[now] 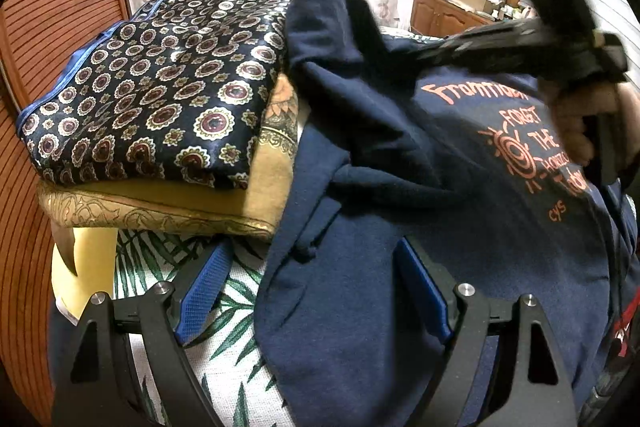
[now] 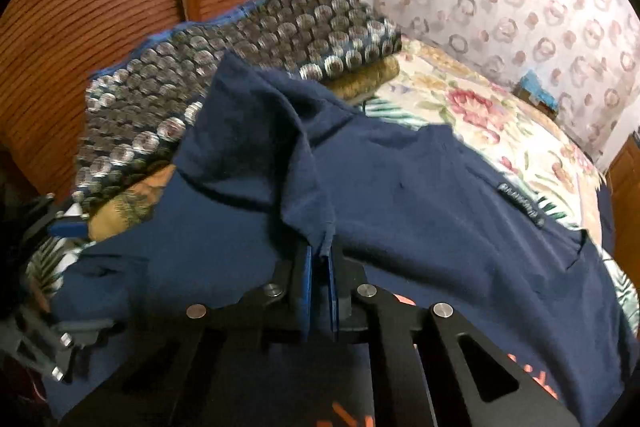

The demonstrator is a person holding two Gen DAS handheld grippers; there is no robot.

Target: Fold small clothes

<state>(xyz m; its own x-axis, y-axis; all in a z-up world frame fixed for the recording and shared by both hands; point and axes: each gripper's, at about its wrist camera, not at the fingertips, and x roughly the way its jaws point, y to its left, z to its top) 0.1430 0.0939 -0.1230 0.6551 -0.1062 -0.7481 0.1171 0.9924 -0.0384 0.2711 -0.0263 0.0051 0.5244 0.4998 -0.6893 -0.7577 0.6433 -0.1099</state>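
Lying spread across the floral bedspread (image 2: 500, 115), the navy T-shirt (image 1: 400, 227) with orange print is seen beside a stack of folded cloths (image 1: 160, 99), one sleeve pulled up over its body. A fold of that sleeve's edge is pinched between the blue pads of the right tongs (image 2: 320, 279), which are closed tight on it. The left tongs (image 1: 312, 291) are held wide apart, gripping nothing, one pad over the shirt's edge and the other over the bedspread.
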